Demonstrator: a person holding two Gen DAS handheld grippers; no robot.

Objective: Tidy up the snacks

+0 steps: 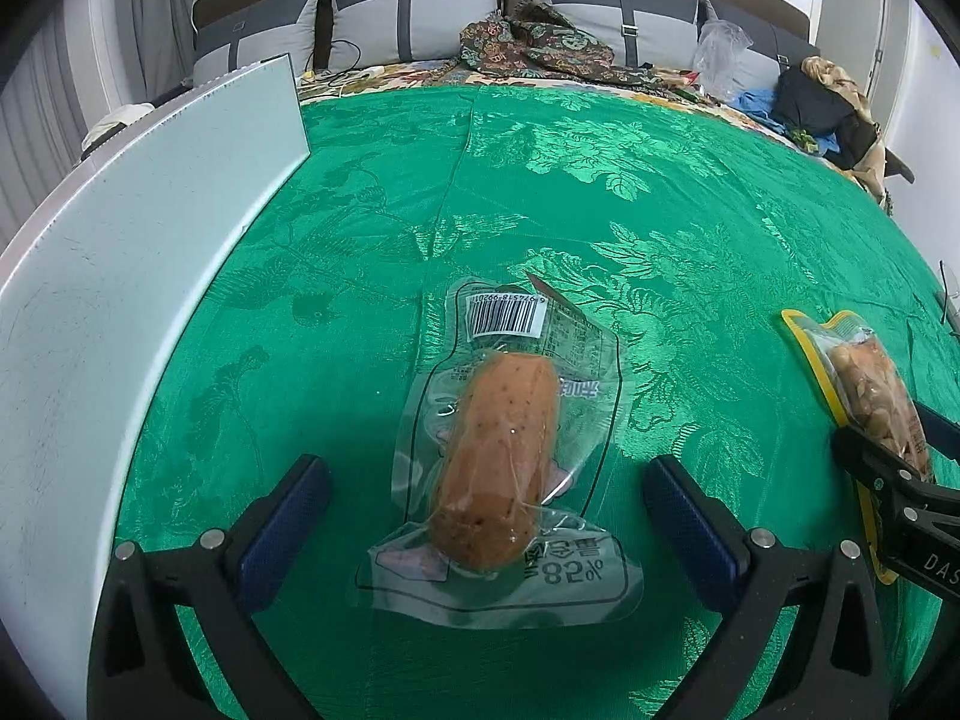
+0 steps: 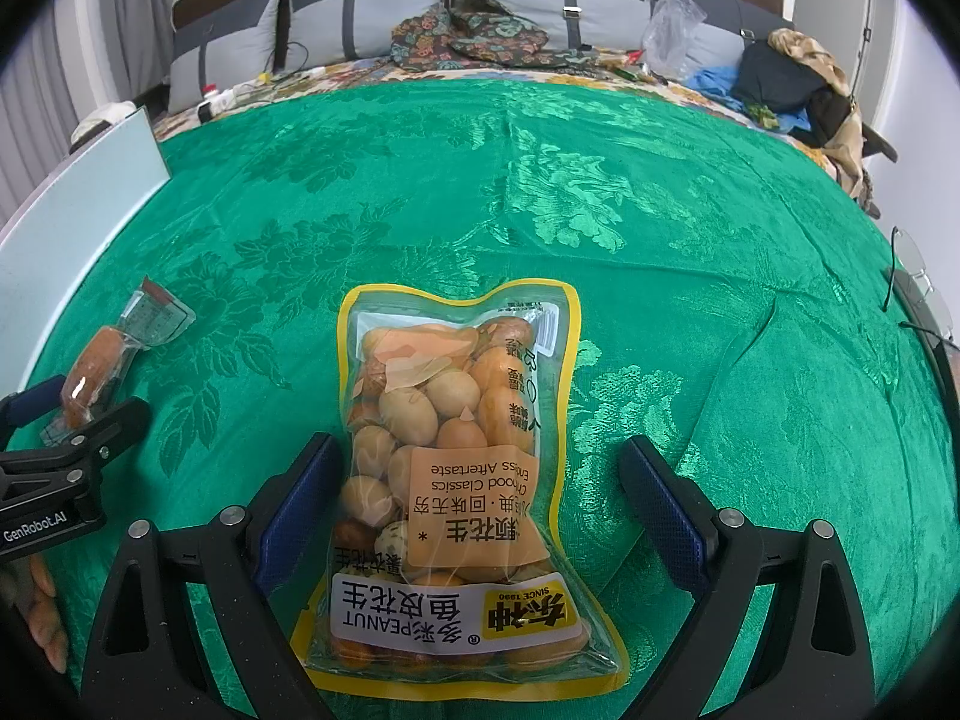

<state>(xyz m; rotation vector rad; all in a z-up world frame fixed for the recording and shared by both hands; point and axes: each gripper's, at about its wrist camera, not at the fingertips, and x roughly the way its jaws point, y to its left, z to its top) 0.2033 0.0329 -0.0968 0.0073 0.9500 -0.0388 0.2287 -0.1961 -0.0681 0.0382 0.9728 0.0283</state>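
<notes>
1. A green floral-patterned satin cloth (image 1: 600, 192) covers the bed and carries both snacks.
2. The left gripper (image 1: 486, 498) stands released, its blue-padded jaws spread wide to either side of a clear vacuum-sealed sausage pack (image 1: 498, 456) with an orange-brown sausage inside and a barcode label at its far end; neither pad touches the pack.
3. The sausage pack lies flat on the cloth towards its left edge, near a pale grey-white flat board (image 1: 120, 300) that stands at that edge.
4. The right gripper (image 2: 480, 510) is also unclenched. Its jaws straddle a clear yellow-edged bag of coated peanuts (image 2: 456, 450). The left pad sits just beside the bag's edge, perhaps touching it, and the right pad is clearly apart from it.
5. The peanut bag lies flat near the cloth's near edge, to the right of the sausage pack and well apart from it.
6. A pair of thin-framed glasses (image 2: 912, 276) rests at the right edge.
</notes>
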